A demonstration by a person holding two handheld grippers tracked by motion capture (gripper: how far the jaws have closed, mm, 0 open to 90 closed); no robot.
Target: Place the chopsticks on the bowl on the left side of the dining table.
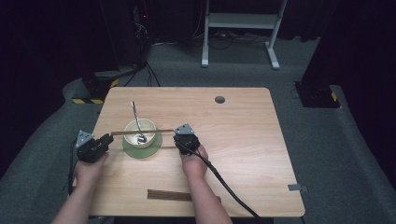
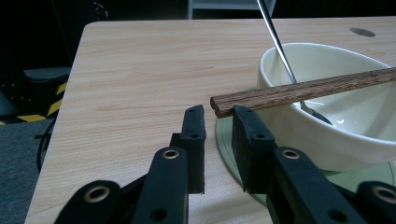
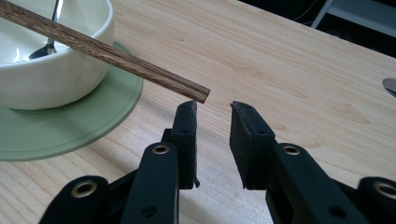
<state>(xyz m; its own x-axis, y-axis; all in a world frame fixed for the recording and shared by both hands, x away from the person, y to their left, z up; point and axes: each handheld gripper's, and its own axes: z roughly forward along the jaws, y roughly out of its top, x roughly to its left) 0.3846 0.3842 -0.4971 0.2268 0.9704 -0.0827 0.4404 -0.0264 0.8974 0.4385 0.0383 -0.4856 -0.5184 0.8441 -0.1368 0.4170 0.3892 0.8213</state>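
chopsticks (image 3: 107, 55) across bowl (image 3: 56, 70) | tip above left finger | fingers (image 3: 187, 135) empty

I hold the left claw (image 1: 110, 137) low at the left, jaws apart. The right claw (image 1: 179, 137) sits level opposite it, jaws likewise parted. Both forearms enter from below, wrists straight.

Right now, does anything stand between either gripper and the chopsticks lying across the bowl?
Nothing visible does. The chopsticks rest on the bowl rim, one end at the left gripper jaw tips, the other at those of the right gripper. The spoon leans in the bowl, clear of both ends.
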